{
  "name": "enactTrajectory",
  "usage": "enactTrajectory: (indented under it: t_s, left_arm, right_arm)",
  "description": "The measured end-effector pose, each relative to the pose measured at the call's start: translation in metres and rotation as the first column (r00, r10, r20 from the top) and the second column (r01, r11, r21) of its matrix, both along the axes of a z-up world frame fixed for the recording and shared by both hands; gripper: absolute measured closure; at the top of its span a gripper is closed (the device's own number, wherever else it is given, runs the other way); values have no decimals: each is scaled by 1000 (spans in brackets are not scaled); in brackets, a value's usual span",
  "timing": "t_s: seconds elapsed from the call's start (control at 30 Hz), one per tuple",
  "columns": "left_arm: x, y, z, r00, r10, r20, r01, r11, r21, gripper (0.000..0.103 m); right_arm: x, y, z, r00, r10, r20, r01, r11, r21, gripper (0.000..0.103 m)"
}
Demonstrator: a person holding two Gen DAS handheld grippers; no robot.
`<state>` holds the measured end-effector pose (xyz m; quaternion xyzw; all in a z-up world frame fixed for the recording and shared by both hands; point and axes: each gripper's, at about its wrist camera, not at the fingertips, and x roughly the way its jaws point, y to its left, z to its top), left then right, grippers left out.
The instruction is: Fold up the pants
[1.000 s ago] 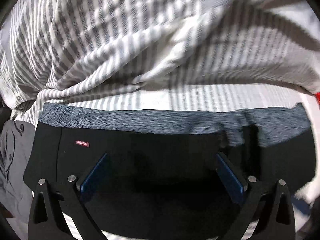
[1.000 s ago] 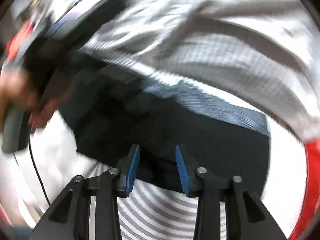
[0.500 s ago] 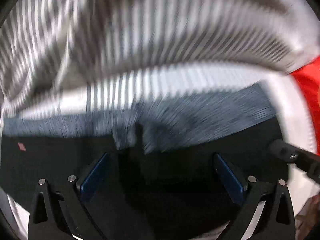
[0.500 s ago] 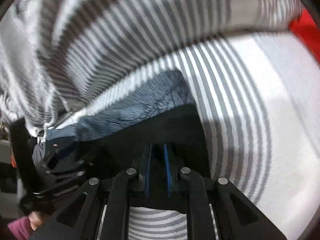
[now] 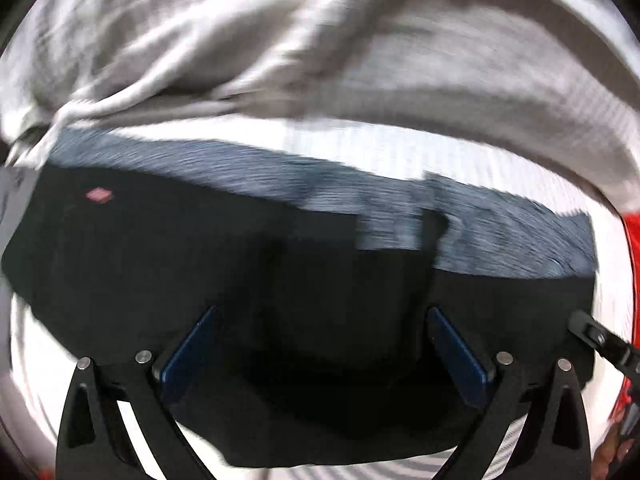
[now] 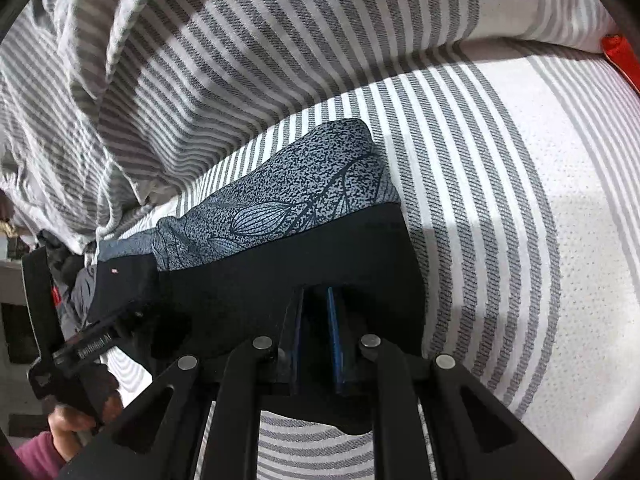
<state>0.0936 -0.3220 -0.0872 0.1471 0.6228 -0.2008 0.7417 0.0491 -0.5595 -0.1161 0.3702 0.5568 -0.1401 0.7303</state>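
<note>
The black pants (image 5: 280, 280) with a blue-grey patterned waistband (image 6: 288, 204) lie folded on the striped bedsheet (image 6: 500, 208). A small red tag (image 5: 98, 196) marks their left part. My left gripper (image 5: 324, 344) is open, its blue pads (image 5: 192, 344) spread wide just above the black fabric. My right gripper (image 6: 316, 332) is shut on the near edge of the pants at their right end. The left gripper also shows at the left of the right wrist view (image 6: 92, 344), and the right gripper's tip at the right edge of the left wrist view (image 5: 600, 338).
A rumpled grey-and-white striped duvet (image 6: 180, 60) is heaped behind the pants. A red object (image 6: 620, 56) lies at the bed's right edge. Dark grey clothing (image 6: 76, 288) is at the far left.
My right gripper has closed from open onto the pants' near edge. The left gripper swung sideways over the pants and stays open.
</note>
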Motion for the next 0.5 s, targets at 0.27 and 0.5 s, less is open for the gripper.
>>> enactTrajectory:
  t_s: [0.27, 0.5]
  left_arm:
    - [5, 12, 26, 994, 97, 42, -93, 992, -83, 0]
    - [7, -45, -18, 996, -27, 83, 22, 998, 56, 0]
  right_arm:
    - [7, 6, 3, 998, 63, -20, -64, 996, -55, 90]
    - [5, 15, 22, 999, 26, -32, -28, 996, -81, 89]
